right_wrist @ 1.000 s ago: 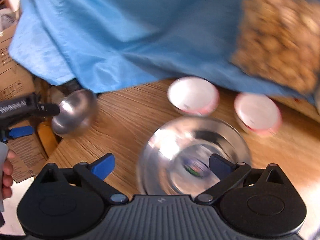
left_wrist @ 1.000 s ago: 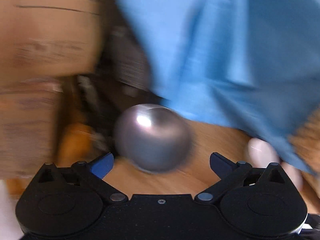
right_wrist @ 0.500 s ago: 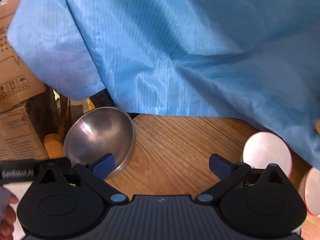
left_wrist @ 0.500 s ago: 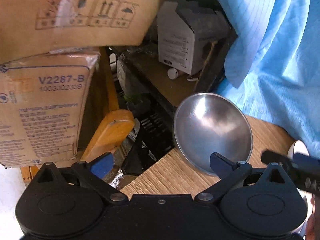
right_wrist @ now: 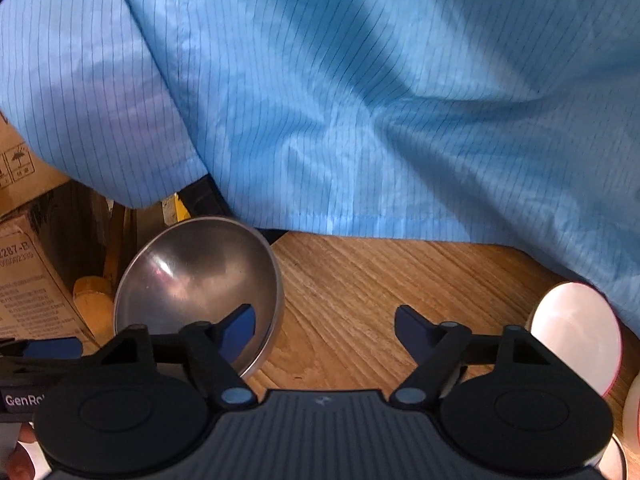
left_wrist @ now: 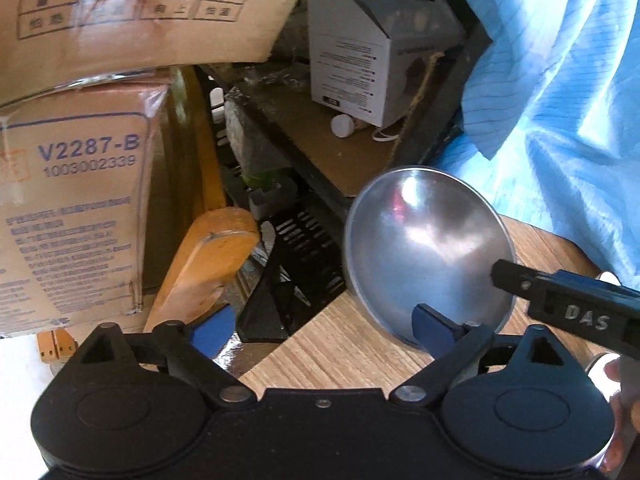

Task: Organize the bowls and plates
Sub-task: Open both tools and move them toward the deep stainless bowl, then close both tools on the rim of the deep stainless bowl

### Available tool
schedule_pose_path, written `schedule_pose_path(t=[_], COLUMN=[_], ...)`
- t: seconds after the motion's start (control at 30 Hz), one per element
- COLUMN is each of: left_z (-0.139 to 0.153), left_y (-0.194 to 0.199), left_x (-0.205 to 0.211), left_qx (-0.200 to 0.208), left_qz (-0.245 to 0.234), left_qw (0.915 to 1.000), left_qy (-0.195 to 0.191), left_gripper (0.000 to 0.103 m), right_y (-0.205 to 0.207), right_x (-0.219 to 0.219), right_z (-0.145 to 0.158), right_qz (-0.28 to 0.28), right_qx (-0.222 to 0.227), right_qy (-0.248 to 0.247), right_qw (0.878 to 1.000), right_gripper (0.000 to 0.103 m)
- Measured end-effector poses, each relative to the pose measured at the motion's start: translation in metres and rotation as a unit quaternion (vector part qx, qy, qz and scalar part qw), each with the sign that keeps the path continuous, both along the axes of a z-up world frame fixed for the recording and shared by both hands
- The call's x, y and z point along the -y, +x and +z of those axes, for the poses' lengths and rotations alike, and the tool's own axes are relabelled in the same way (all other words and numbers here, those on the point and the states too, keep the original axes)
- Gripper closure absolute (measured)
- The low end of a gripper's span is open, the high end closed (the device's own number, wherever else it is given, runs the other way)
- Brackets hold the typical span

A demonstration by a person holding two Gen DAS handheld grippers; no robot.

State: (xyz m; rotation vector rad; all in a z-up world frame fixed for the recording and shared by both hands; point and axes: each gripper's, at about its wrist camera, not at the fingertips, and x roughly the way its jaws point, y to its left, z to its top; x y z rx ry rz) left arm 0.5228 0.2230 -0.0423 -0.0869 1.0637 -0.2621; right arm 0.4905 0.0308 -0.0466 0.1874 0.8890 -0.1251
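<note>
A small steel bowl [left_wrist: 424, 256] sits tilted at the corner of the wooden table [left_wrist: 344, 352]. It also shows in the right wrist view [right_wrist: 192, 280]. My left gripper [left_wrist: 320, 324] is open, with its right finger at the bowl's near rim. My right gripper [right_wrist: 326, 326] is open, with its left finger [right_wrist: 240, 330] over the bowl's inside; nothing lies between its fingers. A pink-rimmed white bowl [right_wrist: 576, 336] stands on the table at the right. The right gripper's body [left_wrist: 568, 308] reaches in from the right in the left wrist view.
A blue striped garment [right_wrist: 360, 100] hangs over the table's far edge. Cardboard boxes [left_wrist: 68, 216], a white box [left_wrist: 360, 52], a wooden chair part [left_wrist: 204, 260] and a dark rack [left_wrist: 304, 248] stand off the table's left corner.
Both views have swung to the table's left corner. The large steel bowl under my right gripper is out of view. My right gripper's fingers have narrowed a little over the small bowl.
</note>
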Motion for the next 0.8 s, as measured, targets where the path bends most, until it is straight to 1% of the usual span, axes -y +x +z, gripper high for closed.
schedule_pose_path(t=[0.07, 0.1, 0.17, 0.3, 0.37, 0.47, 0.5, 0.57, 0.63, 0.73, 0.8], left_z=[-0.001, -0.001, -0.002, -0.001, -0.001, -0.001, -0.001, 0.000, 0.001, 0.001, 0.001], left_y=[0.001, 0.001, 0.000, 0.000, 0.001, 0.003, 0.004, 0.004, 0.003, 0.001, 0.001], left_x=[0.002, 0.004, 0.005, 0.006, 0.007, 0.008, 0.009, 0.010, 0.012, 0.014, 0.015], left_qx=[-0.003, -0.004, -0.007, -0.008, -0.009, -0.012, -0.014, -0.016, -0.015, -0.017, -0.016], left_qz=[-0.007, -0.010, -0.013, -0.013, -0.016, -0.023, -0.026, -0.028, -0.032, -0.037, -0.037], left_qw=[1.0000, 0.9999, 0.9999, 0.9999, 0.9998, 0.9996, 0.9994, 0.9991, 0.9988, 0.9984, 0.9984], left_qy=[-0.002, -0.002, -0.004, -0.006, -0.007, -0.015, -0.021, -0.028, -0.033, -0.039, -0.039], left_gripper=[0.012, 0.014, 0.018, 0.026, 0.031, 0.048, 0.055, 0.063, 0.071, 0.076, 0.076], right_y=[0.001, 0.001, -0.001, -0.002, -0.003, -0.003, -0.003, -0.003, -0.004, -0.005, -0.005], right_x=[-0.003, -0.004, -0.007, -0.016, -0.020, -0.023, -0.024, -0.025, -0.026, -0.026, -0.026], right_z=[-0.003, -0.004, -0.007, -0.012, -0.013, -0.013, -0.013, -0.012, -0.012, -0.013, -0.013], right_qz=[0.002, 0.003, 0.007, 0.019, 0.023, 0.029, 0.030, 0.033, 0.035, 0.040, 0.043], right_qx=[-0.003, -0.005, -0.005, -0.004, -0.003, -0.002, -0.001, 0.001, 0.002, 0.002, 0.002], right_qy=[0.000, 0.000, 0.000, -0.013, -0.013, -0.015, -0.015, -0.017, -0.020, -0.021, -0.024], right_qw=[1.000, 1.000, 1.000, 1.000, 1.000, 0.999, 0.999, 0.999, 0.999, 0.999, 0.999], right_gripper=[0.037, 0.037, 0.043, 0.052, 0.059, 0.067, 0.068, 0.075, 0.077, 0.079, 0.081])
